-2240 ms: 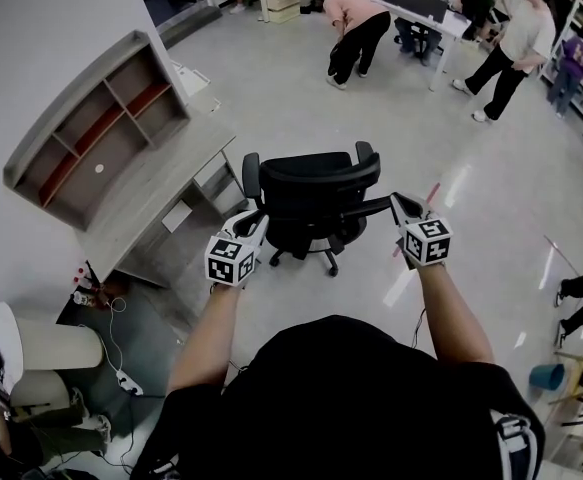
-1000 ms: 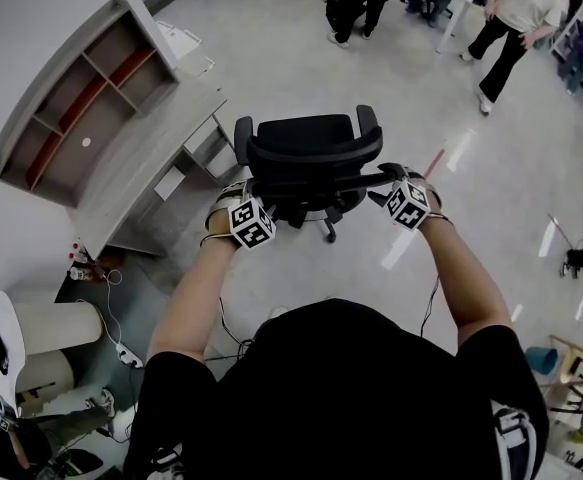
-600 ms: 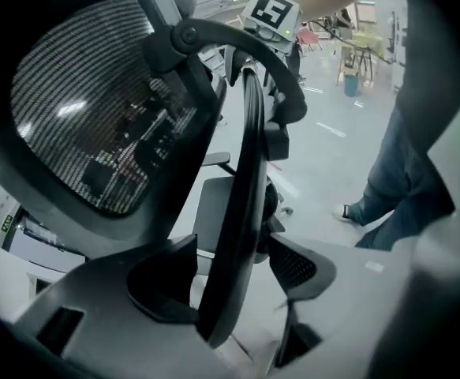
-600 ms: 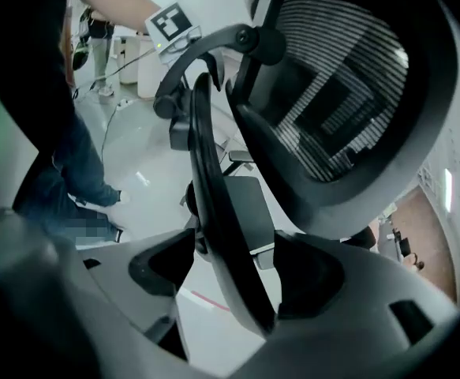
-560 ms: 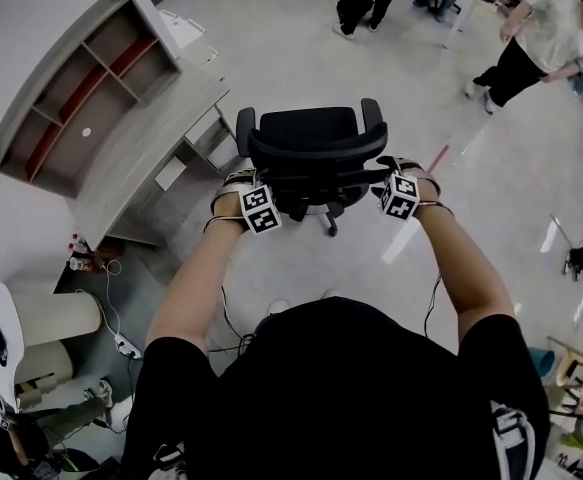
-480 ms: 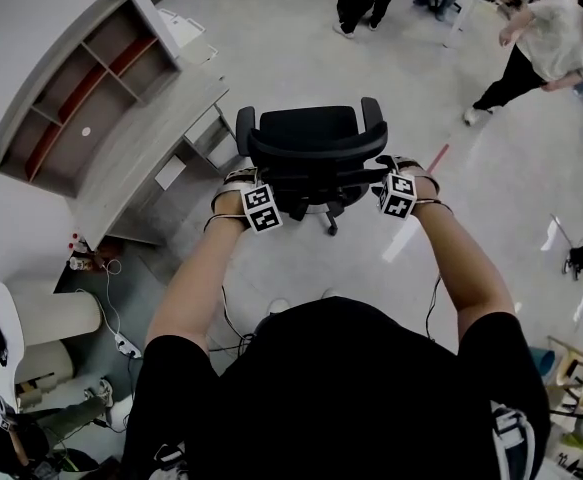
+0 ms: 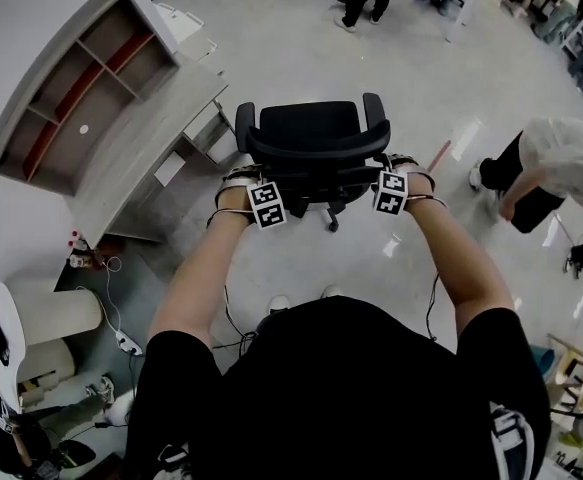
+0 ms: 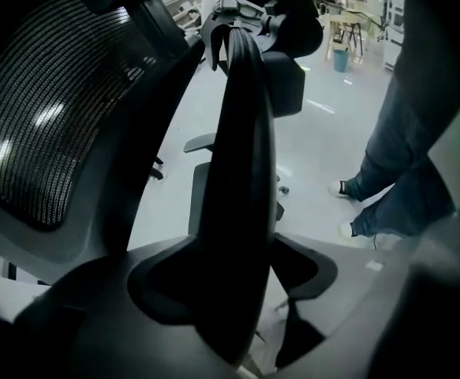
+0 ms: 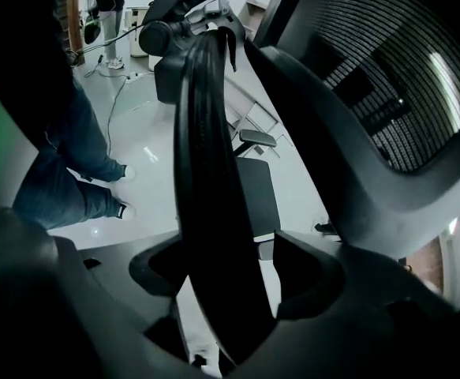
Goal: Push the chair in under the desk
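The chair [image 7: 314, 143] blocks the way straight ahead; its back's rim stands in the gap of my left gripper [image 8: 233, 287] and my right gripper [image 9: 230, 287]. The desk [image 7: 141, 163] crowds the chair's left. Open floor [image 7: 281, 48] lies beyond and rightward, until a bending person [image 7: 546, 163]. Cables [image 7: 121, 340] litter my lower left.

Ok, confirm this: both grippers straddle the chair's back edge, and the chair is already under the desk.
Wrong on the chair: it is not under the desk yet; it stands on the floor beside it, as the head view shows. The left gripper and right gripper do straddle its back edge.
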### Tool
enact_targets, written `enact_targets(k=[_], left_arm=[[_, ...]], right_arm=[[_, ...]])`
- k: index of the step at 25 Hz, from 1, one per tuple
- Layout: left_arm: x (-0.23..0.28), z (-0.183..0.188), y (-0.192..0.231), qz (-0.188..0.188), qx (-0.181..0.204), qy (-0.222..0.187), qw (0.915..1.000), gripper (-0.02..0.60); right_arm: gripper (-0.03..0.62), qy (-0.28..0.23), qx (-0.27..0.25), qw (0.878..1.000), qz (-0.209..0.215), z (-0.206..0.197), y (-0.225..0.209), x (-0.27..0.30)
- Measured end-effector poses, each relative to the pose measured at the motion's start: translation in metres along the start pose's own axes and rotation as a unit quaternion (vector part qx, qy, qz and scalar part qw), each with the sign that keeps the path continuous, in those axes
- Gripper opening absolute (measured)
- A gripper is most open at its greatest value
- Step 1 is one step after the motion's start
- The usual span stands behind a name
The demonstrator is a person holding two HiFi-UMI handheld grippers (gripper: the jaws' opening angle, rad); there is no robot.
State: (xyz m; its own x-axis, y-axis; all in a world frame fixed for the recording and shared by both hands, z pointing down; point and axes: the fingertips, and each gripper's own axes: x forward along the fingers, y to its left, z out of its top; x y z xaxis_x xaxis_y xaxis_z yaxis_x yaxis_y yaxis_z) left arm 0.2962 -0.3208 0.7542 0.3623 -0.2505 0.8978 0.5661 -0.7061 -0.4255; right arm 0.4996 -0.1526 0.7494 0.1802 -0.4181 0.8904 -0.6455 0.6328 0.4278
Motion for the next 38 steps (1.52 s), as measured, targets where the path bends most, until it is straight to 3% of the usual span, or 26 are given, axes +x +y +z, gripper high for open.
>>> enact_targets(k=[4,9,16,38], left_arm=[[0.0,0.001,0.004,0.013,0.0,-0.001,0.9999,0.285],[-0.001,0.001,0.012,0.04,0.0,-0.003,0.9992,0.217],[-0.002,-0.002,0.017,0.06,0.005,-0.003,0.9982,0.176],[-0.003,-0.011,-0.009,0.023,0.008,0.016,0.9996,0.137]], right_arm=[[0.265,0.0,-0.003,1.0,-0.01,-0.001,-0.003,0.001],[0.204,0.005,-0.008,1.0,-0.021,-0.001,-0.006,0.001],[0.164,0.015,-0.021,0.999,-0.023,0.0,-0.003,0.002],[0.129,0.03,-0.041,0.998,-0.021,0.002,0.013,-0.002]])
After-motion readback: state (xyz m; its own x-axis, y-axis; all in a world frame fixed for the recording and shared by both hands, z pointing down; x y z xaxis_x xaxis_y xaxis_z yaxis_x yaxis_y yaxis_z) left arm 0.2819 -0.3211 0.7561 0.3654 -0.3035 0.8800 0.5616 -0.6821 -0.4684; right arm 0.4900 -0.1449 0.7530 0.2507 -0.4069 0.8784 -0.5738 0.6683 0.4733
